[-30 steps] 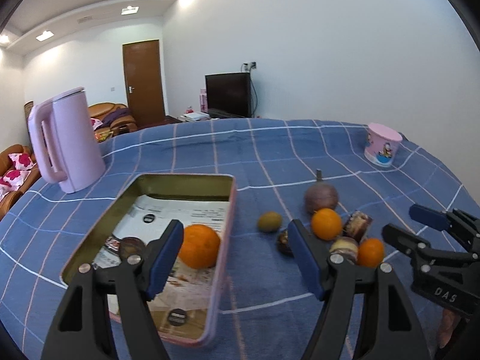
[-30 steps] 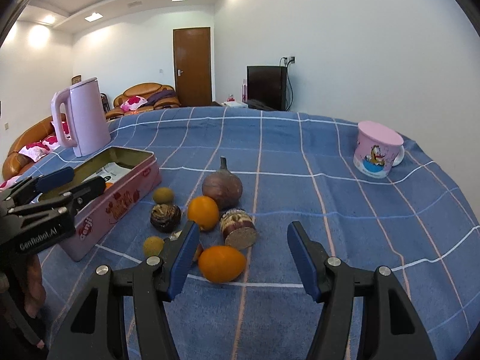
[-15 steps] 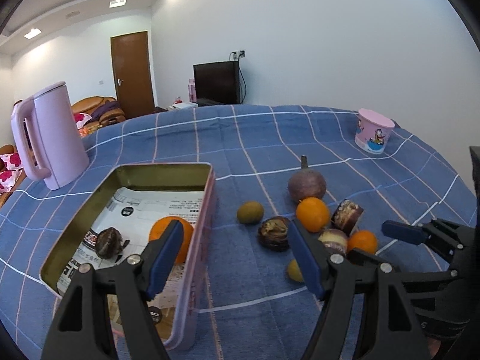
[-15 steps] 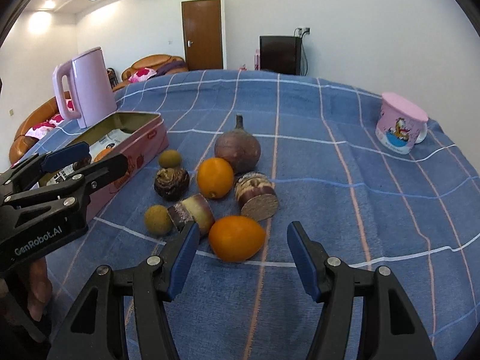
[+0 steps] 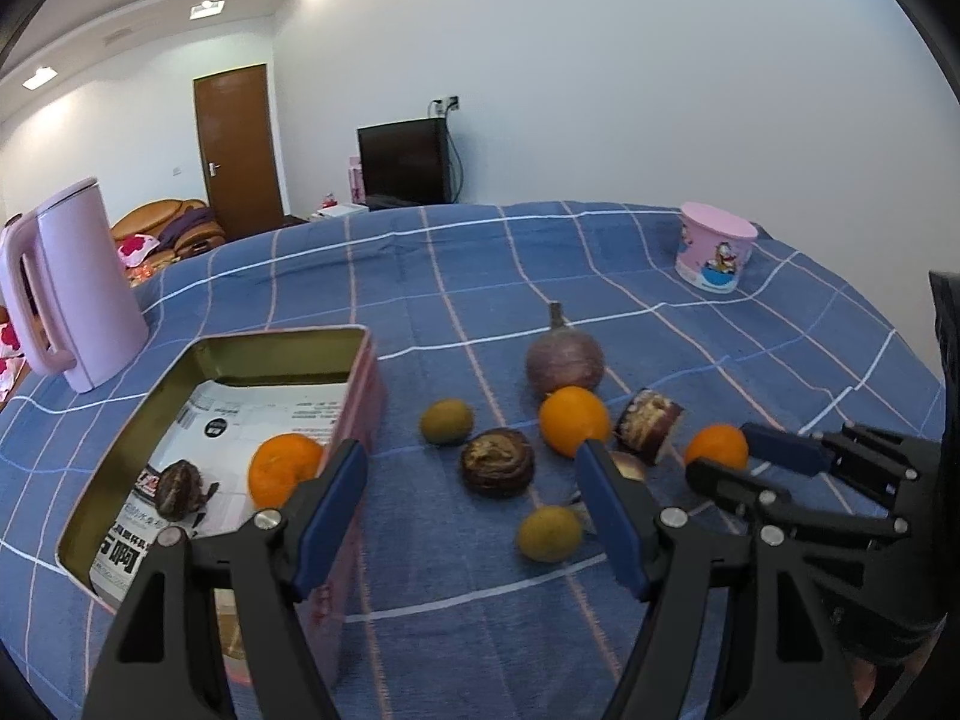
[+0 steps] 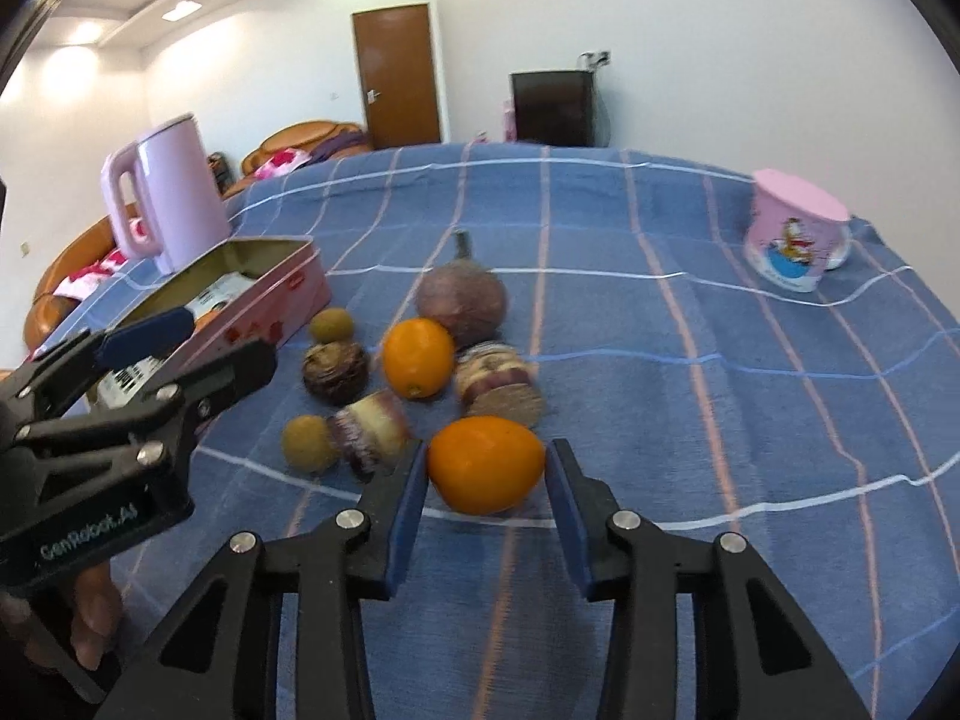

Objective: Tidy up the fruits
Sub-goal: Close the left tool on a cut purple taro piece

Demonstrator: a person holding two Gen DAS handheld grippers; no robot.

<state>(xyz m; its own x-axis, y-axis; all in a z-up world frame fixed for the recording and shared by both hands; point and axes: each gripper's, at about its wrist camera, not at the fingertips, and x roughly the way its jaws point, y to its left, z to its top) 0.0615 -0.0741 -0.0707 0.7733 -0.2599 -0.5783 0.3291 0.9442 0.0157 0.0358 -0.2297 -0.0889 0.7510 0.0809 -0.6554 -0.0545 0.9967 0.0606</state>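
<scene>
A pink tin (image 5: pixel 360 396) holds an orange (image 5: pixel 283 476) and a dark fruit (image 5: pixel 180 489). Loose fruit lies right of it: a purple onion-like fruit (image 5: pixel 564 360), an orange (image 5: pixel 573 421), two green fruits (image 5: pixel 446 421), a dark brown one (image 5: pixel 497 462) and cut pieces (image 5: pixel 649 423). My left gripper (image 5: pixel 474 501) is open and empty, above the cloth beside the tin. My right gripper (image 6: pixel 486 480) has its blue pads on either side of the nearest orange (image 6: pixel 485 463), touching or nearly touching it on the cloth. That orange also shows in the left wrist view (image 5: pixel 717 447).
A pink kettle (image 5: pixel 72 288) stands behind the tin at the left. A pink cartoon cup (image 5: pixel 714 255) stands upside down at the far right. The blue checked cloth (image 5: pixel 480 276) covers the whole table. A sofa and a TV stand are beyond the far edge.
My right gripper moved forward and down around the nearest orange and narrowed its jaws onto it. My left gripper drifted right, away from over the tin.
</scene>
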